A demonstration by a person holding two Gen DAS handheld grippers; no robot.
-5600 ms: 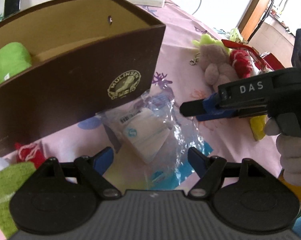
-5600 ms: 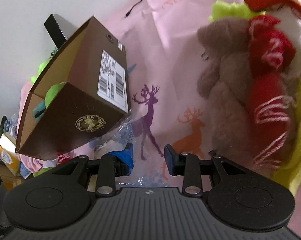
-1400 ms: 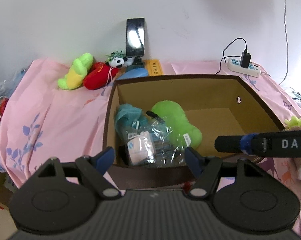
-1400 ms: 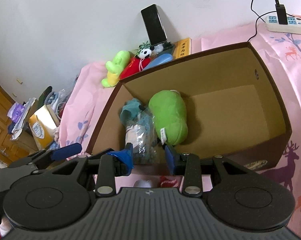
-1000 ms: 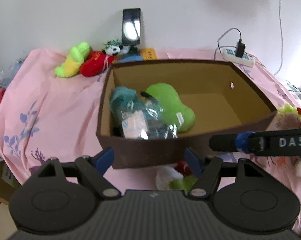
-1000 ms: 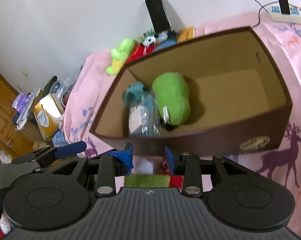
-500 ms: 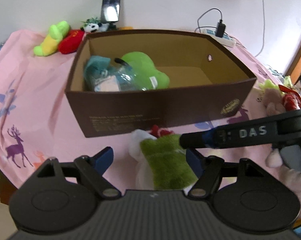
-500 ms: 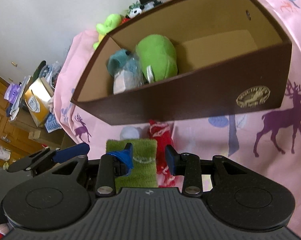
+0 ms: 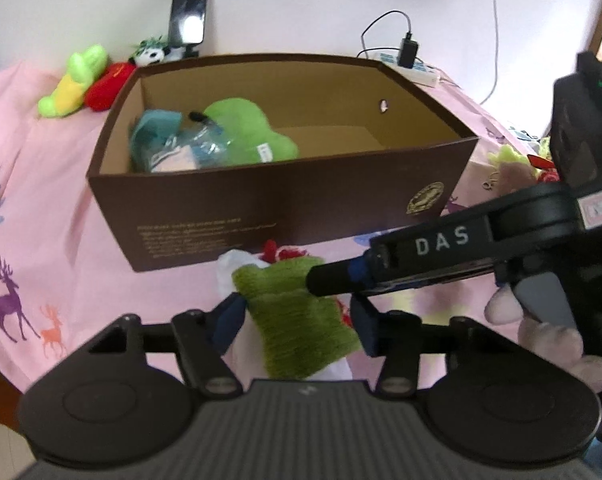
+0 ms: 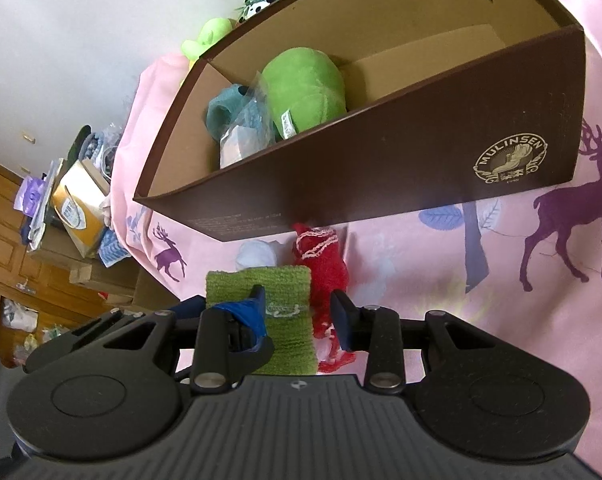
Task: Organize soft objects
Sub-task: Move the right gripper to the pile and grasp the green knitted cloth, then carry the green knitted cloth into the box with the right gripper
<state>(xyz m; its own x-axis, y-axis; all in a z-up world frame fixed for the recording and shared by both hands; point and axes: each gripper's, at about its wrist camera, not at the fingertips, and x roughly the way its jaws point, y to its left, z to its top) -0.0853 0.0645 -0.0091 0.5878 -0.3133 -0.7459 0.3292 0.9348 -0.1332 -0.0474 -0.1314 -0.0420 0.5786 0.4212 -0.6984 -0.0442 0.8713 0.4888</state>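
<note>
Low centre of both views, before my half-filled brown cardboard box (image 9: pixel 285 196): green knitted cloth (image 9: pixel 301 320), unboxed, between my closing left gripper (image 9: pixel 297 320); right gripper (image 10: pixel 299 312) narrow, holding nothing.

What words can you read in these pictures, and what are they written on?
"MULINSEN": gold round emblem on the front wall of the brown box.
"DAS": white letters on the side of the right gripper, seen from the left wrist view.
Gold lines of small print on the box front, lower left: too blurred to read.
White tag on the green plush toy in the box: too small to read.
</note>
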